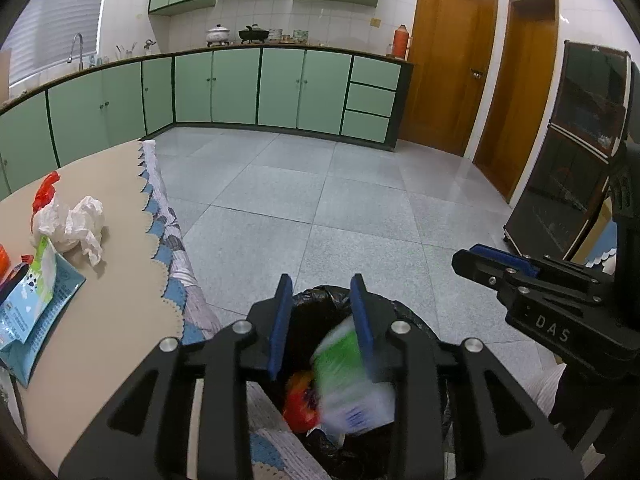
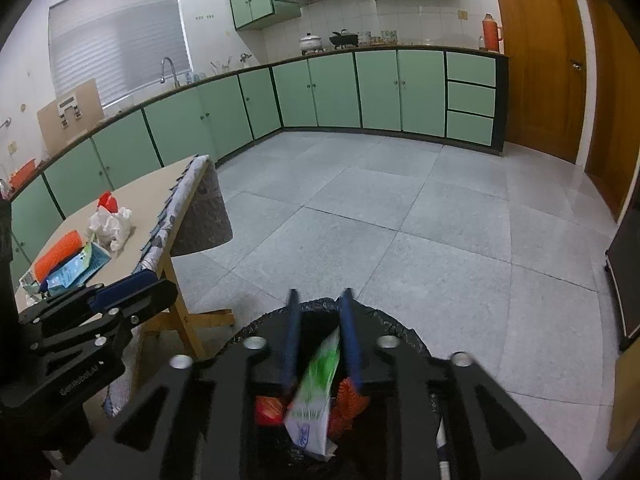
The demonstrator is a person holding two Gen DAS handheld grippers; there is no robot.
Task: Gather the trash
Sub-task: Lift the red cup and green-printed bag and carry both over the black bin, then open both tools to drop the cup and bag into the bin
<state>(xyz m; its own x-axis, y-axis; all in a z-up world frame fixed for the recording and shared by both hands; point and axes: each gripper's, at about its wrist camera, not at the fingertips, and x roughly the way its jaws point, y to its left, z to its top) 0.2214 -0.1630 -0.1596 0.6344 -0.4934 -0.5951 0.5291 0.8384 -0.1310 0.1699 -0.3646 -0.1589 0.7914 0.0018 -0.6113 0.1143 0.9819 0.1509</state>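
At nine o'clock, crumpled tissue (image 1: pixel 70 222) and blue packets (image 1: pixel 30 304) lay on the counter (image 1: pixel 120 280). At six o'clock the left gripper (image 1: pixel 322 326) stood released above the black-lined bin (image 1: pixel 316 300), a blurred green-and-white wrapper (image 1: pixel 350 380) beneath it. At three o'clock the right gripper (image 2: pixel 320 334) was likewise released over the bin.

- Bin (image 1: pixel 320 300) on the floor, just right of the table (image 1: pixel 120 280), near.
- Both grippers above the bin: left gripper (image 1: pixel 322 320), right gripper (image 2: pixel 320 332).
- Wrapper (image 1: pixel 352 380) in the bin mouth.
- Crumpled tissue (image 1: pixel 76 224) and packets (image 1: pixel 32 304) on the table.
- Cabinets (image 1: pixel 280 88) along the far wall.
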